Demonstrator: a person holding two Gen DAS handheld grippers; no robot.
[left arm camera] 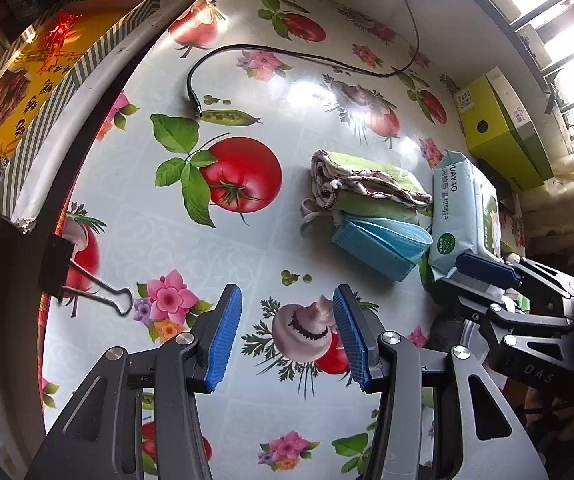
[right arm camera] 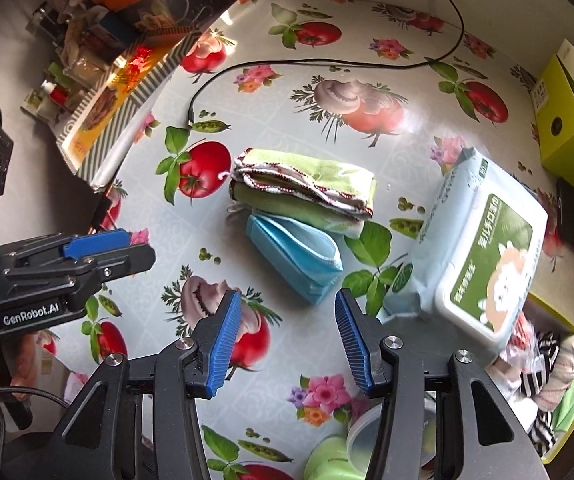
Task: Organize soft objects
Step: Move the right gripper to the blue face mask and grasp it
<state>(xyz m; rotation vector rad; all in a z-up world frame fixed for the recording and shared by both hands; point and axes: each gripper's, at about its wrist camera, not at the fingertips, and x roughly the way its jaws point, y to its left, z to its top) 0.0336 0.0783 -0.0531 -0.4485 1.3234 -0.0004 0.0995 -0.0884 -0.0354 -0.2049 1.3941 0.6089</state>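
A folded green cloth (left arm camera: 367, 184) (right arm camera: 307, 184) with a red-stitched white edge lies on the fruit-print tablecloth (left arm camera: 247, 260) (right arm camera: 367, 128). A folded blue face mask (left arm camera: 383, 244) (right arm camera: 295, 256) rests against its near side. To the right, a pale wet-wipes pack (left arm camera: 463, 216) (right arm camera: 475, 256) sits tilted. My left gripper (left arm camera: 289, 340) (right arm camera: 103, 252) hovers open over bare cloth, left of the pile. My right gripper (right arm camera: 289, 344) (left arm camera: 459, 280) is open just short of the mask with nothing between its pads; the wipes pack is outside its right finger.
A black cable (left arm camera: 287, 54) (right arm camera: 327, 64) snakes across the far side. A yellow-green box (left arm camera: 503, 128) (right arm camera: 571, 112) stands at the right edge and a binder clip (left arm camera: 87, 284) at the left. A bin of striped fabrics (right arm camera: 551, 376) sits lower right.
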